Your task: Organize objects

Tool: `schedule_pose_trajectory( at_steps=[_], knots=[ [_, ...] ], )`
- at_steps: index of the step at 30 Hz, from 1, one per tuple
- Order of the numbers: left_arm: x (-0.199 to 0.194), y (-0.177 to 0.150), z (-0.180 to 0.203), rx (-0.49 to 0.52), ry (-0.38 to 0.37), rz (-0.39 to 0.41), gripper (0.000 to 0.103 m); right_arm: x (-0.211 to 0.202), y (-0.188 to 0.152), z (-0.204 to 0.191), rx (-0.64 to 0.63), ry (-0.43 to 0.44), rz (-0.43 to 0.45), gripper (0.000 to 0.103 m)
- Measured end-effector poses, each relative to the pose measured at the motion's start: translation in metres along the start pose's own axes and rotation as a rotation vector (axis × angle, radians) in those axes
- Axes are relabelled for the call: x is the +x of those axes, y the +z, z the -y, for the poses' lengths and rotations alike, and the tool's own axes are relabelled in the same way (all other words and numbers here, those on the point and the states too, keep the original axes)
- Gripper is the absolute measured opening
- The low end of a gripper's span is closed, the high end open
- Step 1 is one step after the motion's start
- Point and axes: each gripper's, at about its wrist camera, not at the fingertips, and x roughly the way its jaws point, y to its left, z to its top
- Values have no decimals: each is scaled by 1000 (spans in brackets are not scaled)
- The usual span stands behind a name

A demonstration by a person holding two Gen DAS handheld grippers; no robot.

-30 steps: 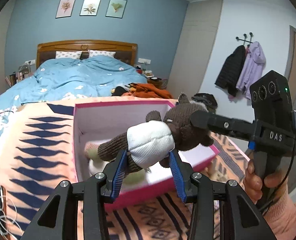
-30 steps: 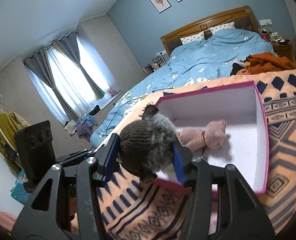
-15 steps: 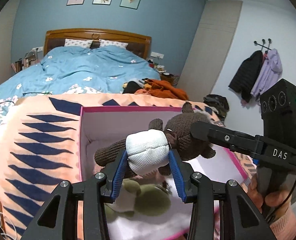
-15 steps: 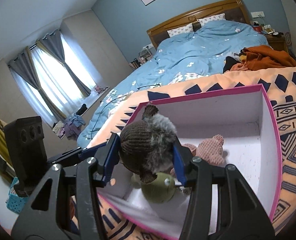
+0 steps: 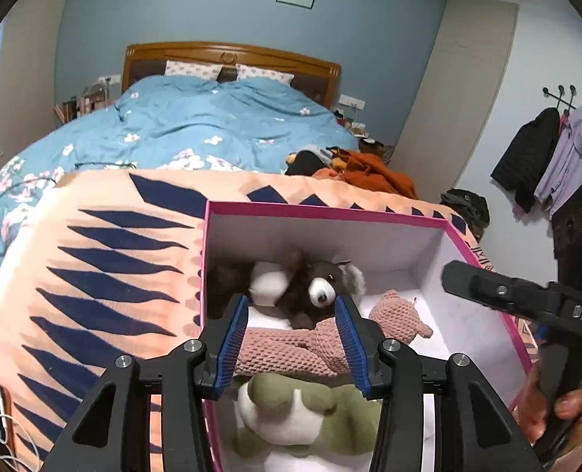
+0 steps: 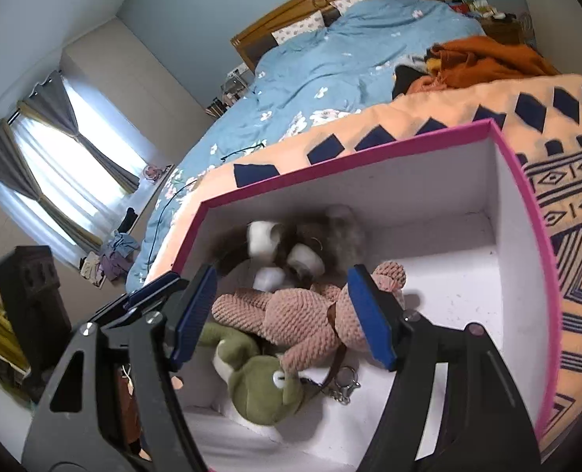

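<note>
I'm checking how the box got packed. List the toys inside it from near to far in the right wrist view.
Green frog plush → pink knitted bear → brown raccoon plush, against the far wall of the pink box. Both grippers hang open above them.

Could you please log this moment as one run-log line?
brown toy lying in pink box | left gripper open | right gripper open | pink, green toys inside

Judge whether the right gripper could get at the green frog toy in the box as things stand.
Probably yes: the right gripper is open above the pink box, but the pink knitted toy lies across the green frog.
</note>
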Motion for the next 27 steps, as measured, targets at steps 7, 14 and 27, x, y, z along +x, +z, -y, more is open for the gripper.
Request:
schedule_pose_trajectory(
  at_steps=[7, 14, 27],
  knots=[
    [-30, -15, 18, 51, -52, 69, 59, -24, -13, -18, -88, 27, 26, 71],
    [-76, -37, 48, 142, -122, 161, 63, -46, -33, -32, -162, 70, 49, 71],
    [-112, -98, 107, 285, -277, 177, 72, -112, -91, -36, -274, 73, 100, 71]
  ],
)
